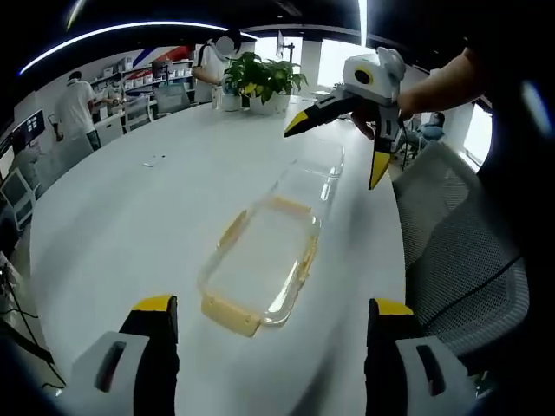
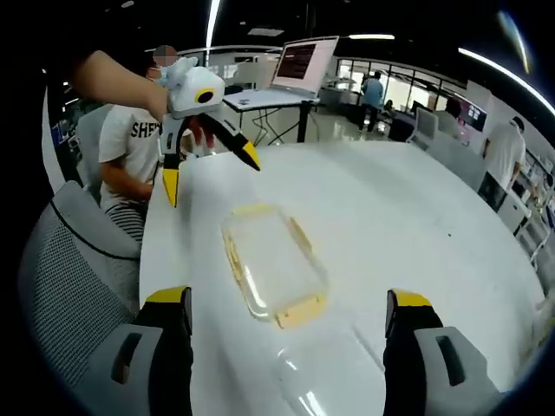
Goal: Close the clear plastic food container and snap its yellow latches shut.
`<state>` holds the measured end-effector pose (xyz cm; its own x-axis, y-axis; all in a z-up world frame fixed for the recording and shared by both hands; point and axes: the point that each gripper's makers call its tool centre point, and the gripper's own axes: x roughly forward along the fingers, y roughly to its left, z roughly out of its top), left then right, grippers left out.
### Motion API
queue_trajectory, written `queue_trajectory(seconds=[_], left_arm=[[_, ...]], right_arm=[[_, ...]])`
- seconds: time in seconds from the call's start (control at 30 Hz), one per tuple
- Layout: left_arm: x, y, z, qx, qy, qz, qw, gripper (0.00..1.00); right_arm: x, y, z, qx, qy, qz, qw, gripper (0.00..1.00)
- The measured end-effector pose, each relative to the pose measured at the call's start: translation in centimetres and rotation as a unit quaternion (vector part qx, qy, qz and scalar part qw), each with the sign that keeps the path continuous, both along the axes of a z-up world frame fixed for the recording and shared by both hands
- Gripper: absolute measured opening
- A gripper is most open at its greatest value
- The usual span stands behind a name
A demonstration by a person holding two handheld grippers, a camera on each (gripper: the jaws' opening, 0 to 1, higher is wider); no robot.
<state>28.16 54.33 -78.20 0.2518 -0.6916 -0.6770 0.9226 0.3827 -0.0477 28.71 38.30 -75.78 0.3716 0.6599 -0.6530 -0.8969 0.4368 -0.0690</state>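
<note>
The clear rectangular plastic food container [image 1: 260, 264] [image 2: 270, 260] with pale yellow latches lies flat on the white round table [image 1: 130, 225] [image 2: 416, 225], near the table's edge by the grey mesh office chair [image 1: 464, 260] [image 2: 65, 269]. Its transparent lid [image 1: 312, 178] [image 2: 325, 381] rests on the table just beyond one short end of the container, apparently touching it; I cannot tell whether the two are hinged. One yellow latch [image 1: 230, 314] [image 2: 302, 310] shows at a short end, with narrower yellow strips running along both long sides.

In the left gripper view, the left gripper [image 1: 273, 316], with black jaws tipped in yellow, hovers on the near side of the container, jaws spread wide and holding nothing, the container lying between and ahead of them. The right gripper [image 1: 334, 147], white-bodied with yellow-tipped black jaws, is held in a hand above the lid's far end, jaws apart and empty.

In the right gripper view, the right gripper [image 2: 290, 312] hangs over the lid with its jaws wide apart, and the left gripper [image 2: 210, 178] hangs past the container's far end, jaws splayed.

A seated person's white shirt [image 2: 126, 143] bears dark letters reading "SHE", the rest hidden. A laptop [image 2: 295, 69] stands open on a stand, its screen text too small to read. Green potted plants [image 1: 260, 82] sit at the table's far side.
</note>
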Motion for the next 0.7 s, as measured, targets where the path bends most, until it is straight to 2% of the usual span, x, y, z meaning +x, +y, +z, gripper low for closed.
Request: queue_trajectory(seconds=[0.27, 0.7], left_arm=[[0.4, -0.2, -0.8, 0.02, 0.0, -0.027, 0.9994, 0.87], [1.4, -0.2, -2.6, 0.064, -0.006, -0.072, 0.9953, 0.86]], right_arm=[[0.4, 0.1, -1.0, -0.034, -0.001, 0.042, 0.9986, 0.9], [1.1, 0.8, -2.5, -0.059, 0.009, 0.087, 0.9945, 0.86]])
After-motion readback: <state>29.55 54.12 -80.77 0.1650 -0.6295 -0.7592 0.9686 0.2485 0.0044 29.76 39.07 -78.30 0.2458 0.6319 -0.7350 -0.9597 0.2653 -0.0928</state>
